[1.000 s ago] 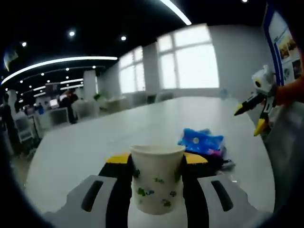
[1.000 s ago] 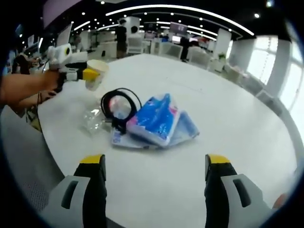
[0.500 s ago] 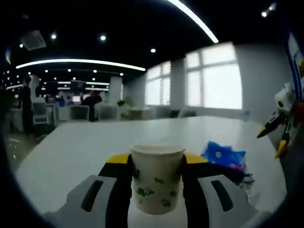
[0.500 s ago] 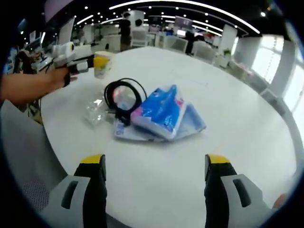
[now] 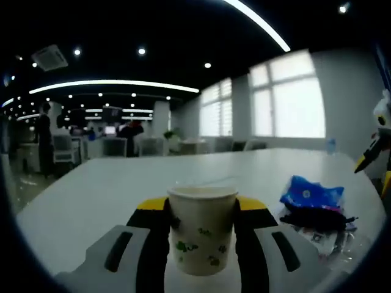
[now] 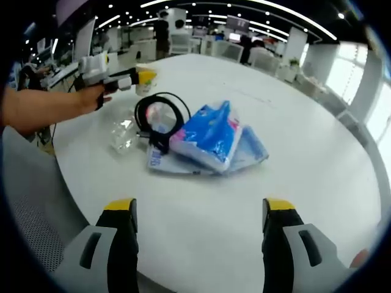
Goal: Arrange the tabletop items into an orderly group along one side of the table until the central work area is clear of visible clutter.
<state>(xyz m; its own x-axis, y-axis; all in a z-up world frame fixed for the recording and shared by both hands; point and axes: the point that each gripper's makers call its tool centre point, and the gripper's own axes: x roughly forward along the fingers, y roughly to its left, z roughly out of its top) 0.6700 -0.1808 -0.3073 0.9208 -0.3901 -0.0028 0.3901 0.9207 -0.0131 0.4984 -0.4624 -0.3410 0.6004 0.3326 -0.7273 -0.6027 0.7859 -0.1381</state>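
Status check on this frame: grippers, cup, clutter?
Left gripper shut on paper cup. Right gripper open, holding nothing. Blue packets, black cable coil and clear wrapper clustered on table.

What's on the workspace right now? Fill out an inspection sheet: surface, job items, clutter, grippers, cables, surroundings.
Surface: white table, mostly bare.
Job's things: paper cup with green print, upright, clamped between the left gripper's jaws; blue tissue packs piled together; a flat packet beneath them.
Clutter: clear plastic wrapper lying beside the pile.
Grippers: left gripper shut on the cup, held by a hand; right gripper open, holding nothing, above the table's near edge.
Cables: black cable coiled, resting against the blue packs.
Surroundings: open office with desks, chairs, ceiling light strips, large windows; people standing far off.
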